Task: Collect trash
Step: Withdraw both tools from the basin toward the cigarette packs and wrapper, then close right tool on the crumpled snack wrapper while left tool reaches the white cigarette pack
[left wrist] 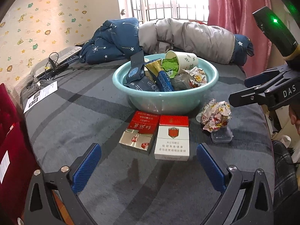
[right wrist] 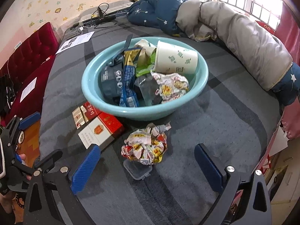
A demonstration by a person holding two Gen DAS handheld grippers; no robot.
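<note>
Both grippers hover spread wide over trash on a grey bed, holding nothing.

The left gripper (left wrist: 149, 159) sits nearest two cigarette packs (left wrist: 171, 136) lying side by side, the right gripper (right wrist: 147, 161) nearest a clear lid (right wrist: 137, 169) with a crumpled wrapper (right wrist: 145, 146) resting on its far edge. Just beyond them stands a teal basin (right wrist: 198, 86) already filled with a paper cup (right wrist: 176, 60), wrappers and packets. A rolled quilt (left wrist: 196, 37) lies farthest back.
</note>
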